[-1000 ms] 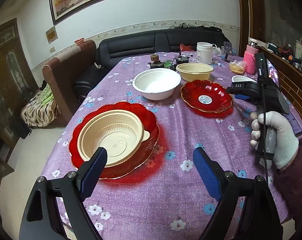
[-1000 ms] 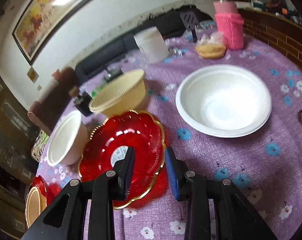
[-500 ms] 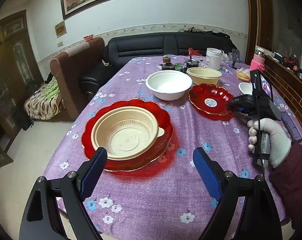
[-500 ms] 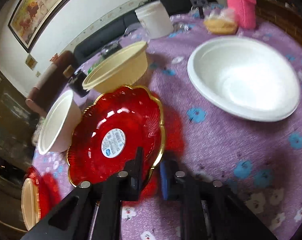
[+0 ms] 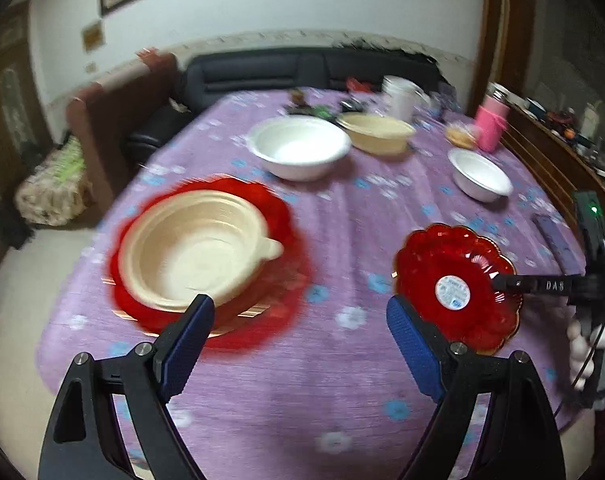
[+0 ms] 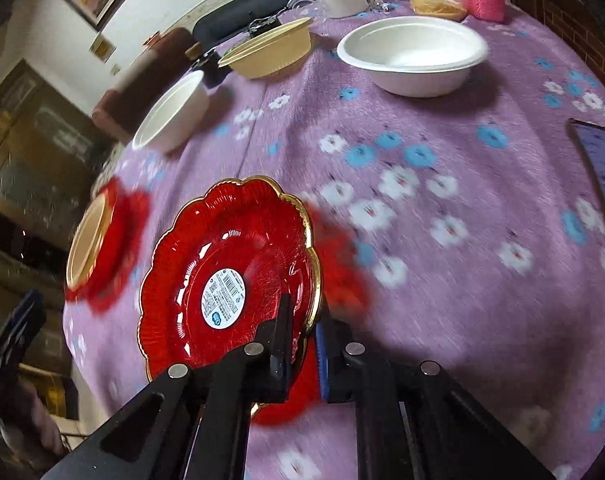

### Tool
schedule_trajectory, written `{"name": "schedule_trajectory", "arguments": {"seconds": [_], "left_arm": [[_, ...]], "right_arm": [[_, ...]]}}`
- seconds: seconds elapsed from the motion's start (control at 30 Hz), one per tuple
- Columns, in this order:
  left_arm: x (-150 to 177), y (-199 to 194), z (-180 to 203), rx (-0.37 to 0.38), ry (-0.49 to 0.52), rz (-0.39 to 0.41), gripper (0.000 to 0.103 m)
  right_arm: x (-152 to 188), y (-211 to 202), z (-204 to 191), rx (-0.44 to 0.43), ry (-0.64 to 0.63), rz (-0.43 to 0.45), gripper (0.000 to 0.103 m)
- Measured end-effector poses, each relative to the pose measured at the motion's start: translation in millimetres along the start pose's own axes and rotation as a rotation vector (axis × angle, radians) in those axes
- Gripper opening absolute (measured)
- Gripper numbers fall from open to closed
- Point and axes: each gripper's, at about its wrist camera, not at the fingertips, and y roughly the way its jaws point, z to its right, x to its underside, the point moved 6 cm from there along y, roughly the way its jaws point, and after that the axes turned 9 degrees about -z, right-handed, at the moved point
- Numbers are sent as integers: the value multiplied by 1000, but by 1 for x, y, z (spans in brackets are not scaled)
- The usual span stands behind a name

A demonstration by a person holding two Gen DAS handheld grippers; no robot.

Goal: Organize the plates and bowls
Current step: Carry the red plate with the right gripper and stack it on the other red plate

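My right gripper (image 6: 302, 320) is shut on the rim of a small red plate (image 6: 226, 280) with a gold edge and a white sticker, held tilted above the purple flowered tablecloth (image 6: 442, 208). It also shows in the left wrist view (image 5: 454, 280), right of my open, empty left gripper (image 5: 298, 336). A cream bowl (image 5: 194, 252) sits in a large red plate (image 5: 286, 216) ahead of the left gripper. A white bowl (image 5: 298, 152), a cream bowl (image 5: 376, 132) and a smaller white bowl (image 5: 480, 174) stand farther back.
A white jar (image 5: 400, 96), a pink-sleeved bottle (image 5: 490, 126) and a bag of food (image 5: 460, 136) stand at the far end. A phone (image 6: 602, 176) lies at the right edge. A black sofa (image 5: 302, 72) and a brown armchair (image 5: 114, 120) stand beyond the table.
My right gripper closed on the small red plate's rim, lifted it and carried it toward the near side of the table. The left gripper view shifted; it stays open.
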Motion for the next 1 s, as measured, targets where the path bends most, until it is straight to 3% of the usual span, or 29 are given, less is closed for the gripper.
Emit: {"name": "schedule_trajectory", "arguments": {"seconds": [0.17, 0.3, 0.5, 0.57, 0.63, 0.7, 0.87, 1.0], "left_arm": [[-5, 18, 42, 71, 65, -43, 87], [-10, 37, 62, 66, 99, -73, 87], [-8, 88, 80, 116, 85, -209, 87], [-7, 102, 85, 144, 77, -245, 75], [-4, 111, 94, 168, 88, -281, 43], [-5, 111, 101, 162, 108, -263, 35], [-4, 102, 99, 183, 89, -261, 35], [-7, 78, 81, 179, 48, -209, 35]], "right_arm": [[6, -12, 2, 86, -54, 79, 13], [7, -10, 4, 88, -49, 104, 13], [10, -5, 10, 58, -29, 122, 14], [10, -4, 10, 52, -30, 132, 14], [11, -4, 9, 52, -37, 140, 14], [12, -4, 6, 52, -54, 145, 13], [14, -11, 4, 49, -57, 172, 12], [9, -20, -18, 39, -90, 202, 12]]}}
